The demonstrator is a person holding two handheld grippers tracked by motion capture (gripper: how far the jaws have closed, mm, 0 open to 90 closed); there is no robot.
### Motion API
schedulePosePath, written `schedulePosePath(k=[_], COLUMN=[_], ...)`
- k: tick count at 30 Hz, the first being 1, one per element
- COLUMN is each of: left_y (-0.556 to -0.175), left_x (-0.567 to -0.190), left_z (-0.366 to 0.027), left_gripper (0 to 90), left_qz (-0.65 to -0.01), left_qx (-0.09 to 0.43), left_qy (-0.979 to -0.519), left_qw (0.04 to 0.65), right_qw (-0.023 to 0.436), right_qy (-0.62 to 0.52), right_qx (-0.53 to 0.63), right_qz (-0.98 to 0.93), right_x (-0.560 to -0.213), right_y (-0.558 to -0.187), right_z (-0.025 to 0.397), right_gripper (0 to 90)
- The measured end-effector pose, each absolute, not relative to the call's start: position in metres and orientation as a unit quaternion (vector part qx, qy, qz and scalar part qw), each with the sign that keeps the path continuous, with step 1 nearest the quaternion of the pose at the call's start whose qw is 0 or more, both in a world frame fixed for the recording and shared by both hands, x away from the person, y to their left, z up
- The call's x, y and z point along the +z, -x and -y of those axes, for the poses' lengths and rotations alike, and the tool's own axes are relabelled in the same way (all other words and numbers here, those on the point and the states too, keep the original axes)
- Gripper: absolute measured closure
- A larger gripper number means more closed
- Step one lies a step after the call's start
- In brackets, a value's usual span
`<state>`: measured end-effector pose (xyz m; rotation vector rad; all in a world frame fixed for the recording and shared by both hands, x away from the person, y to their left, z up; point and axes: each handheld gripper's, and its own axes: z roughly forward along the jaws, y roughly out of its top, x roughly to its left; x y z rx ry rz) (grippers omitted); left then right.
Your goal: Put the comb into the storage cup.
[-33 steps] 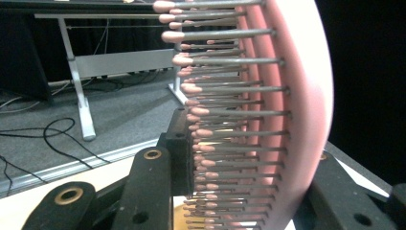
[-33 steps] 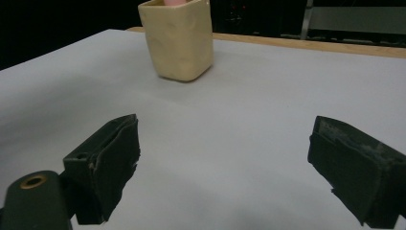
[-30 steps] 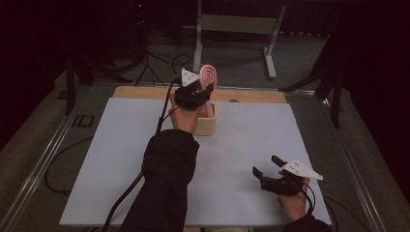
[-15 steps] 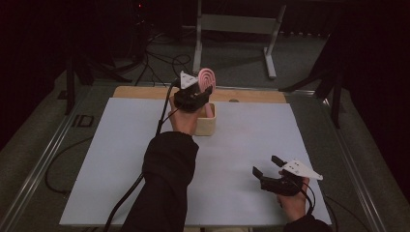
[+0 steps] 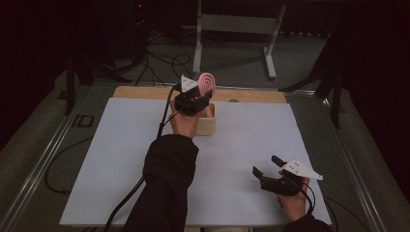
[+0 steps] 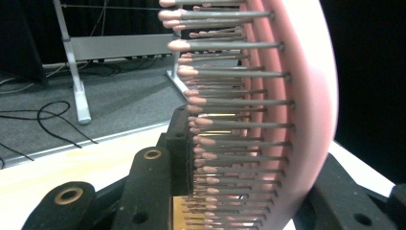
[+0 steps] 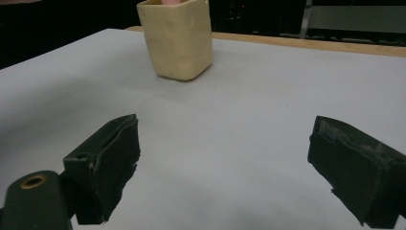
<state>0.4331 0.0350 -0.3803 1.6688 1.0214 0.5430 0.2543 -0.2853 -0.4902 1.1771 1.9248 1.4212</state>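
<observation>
Left gripper [image 5: 196, 99], arm stretched forward above the beige cup [image 5: 205, 125], pinches a pink hairbrush [image 5: 208, 83] upright; right gripper [image 5: 268, 169], well apart from the cup, fingers spread.

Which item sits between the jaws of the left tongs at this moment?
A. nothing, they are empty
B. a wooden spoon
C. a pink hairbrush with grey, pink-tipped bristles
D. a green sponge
C: the left tongs are shut on the pink hairbrush, its bristles showing close up in the left gripper view, above the beige cup.
</observation>
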Motion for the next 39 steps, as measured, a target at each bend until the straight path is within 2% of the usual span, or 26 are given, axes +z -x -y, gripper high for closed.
schedulePosePath(k=[39], left_y=[-0.434], left_x=[-0.407], left_z=[-0.039], left_gripper=[64.3], left_qz=[-0.443], left_qx=[0.209], left_qy=[-0.703], left_qw=[0.515], right_qw=[0.233], right_qy=[-0.430], right_qx=[0.516], right_qz=[-0.704], right_x=[-0.492], right_y=[-0.255], right_z=[0.284], right_gripper=[10.1])
